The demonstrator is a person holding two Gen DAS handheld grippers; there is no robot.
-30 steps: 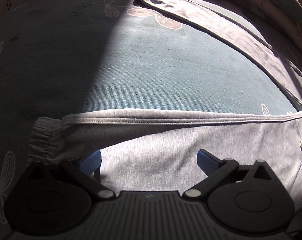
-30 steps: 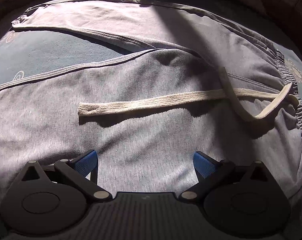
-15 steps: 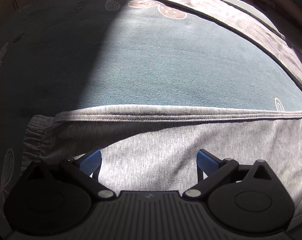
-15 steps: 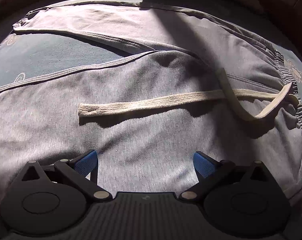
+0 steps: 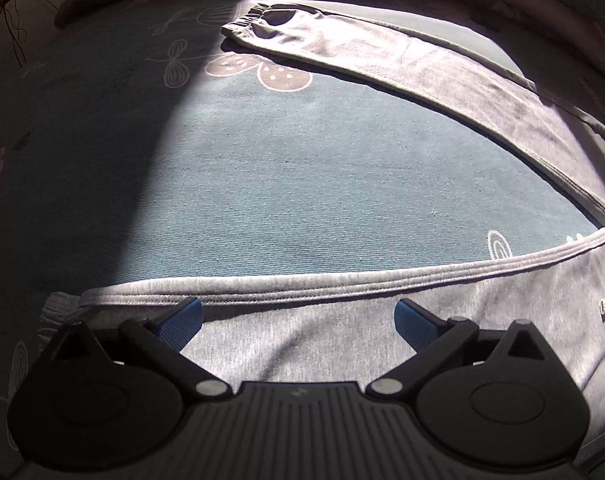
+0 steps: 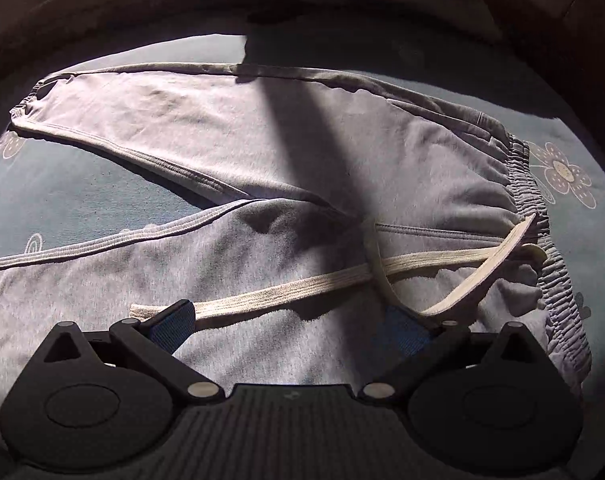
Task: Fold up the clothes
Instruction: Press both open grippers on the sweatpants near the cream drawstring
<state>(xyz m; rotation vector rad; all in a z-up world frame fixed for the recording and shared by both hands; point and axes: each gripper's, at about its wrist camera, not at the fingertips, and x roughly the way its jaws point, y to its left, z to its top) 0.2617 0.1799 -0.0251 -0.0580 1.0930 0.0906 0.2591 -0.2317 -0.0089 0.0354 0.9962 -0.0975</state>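
Observation:
Grey sweatpants (image 6: pixel 230 152) lie spread flat on a blue bedsheet, legs apart in a V. A cream drawstring (image 6: pixel 310 284) lies across the near leg below the elastic waistband (image 6: pixel 538 208). My right gripper (image 6: pixel 290 330) is open and empty, just above the near leg by the drawstring. In the left wrist view the near leg (image 5: pixel 342 320) runs across the bottom, its cuff (image 5: pixel 58 312) at the left. The far leg (image 5: pixel 442 80) stretches to its cuff (image 5: pixel 254 28) at the top. My left gripper (image 5: pixel 298 318) is open and empty over the near leg.
The blue sheet (image 5: pixel 302 184) with white flower prints shows between the legs. A hard shadow covers its left part. A bed edge or headboard (image 6: pixel 262 4) curves along the far side. Cables hang at the far left (image 5: pixel 10 20).
Both grippers have pulled back and tilted up, so more of the far leg, waistband and bed edge shows. The pants have not moved. Both grippers stay open.

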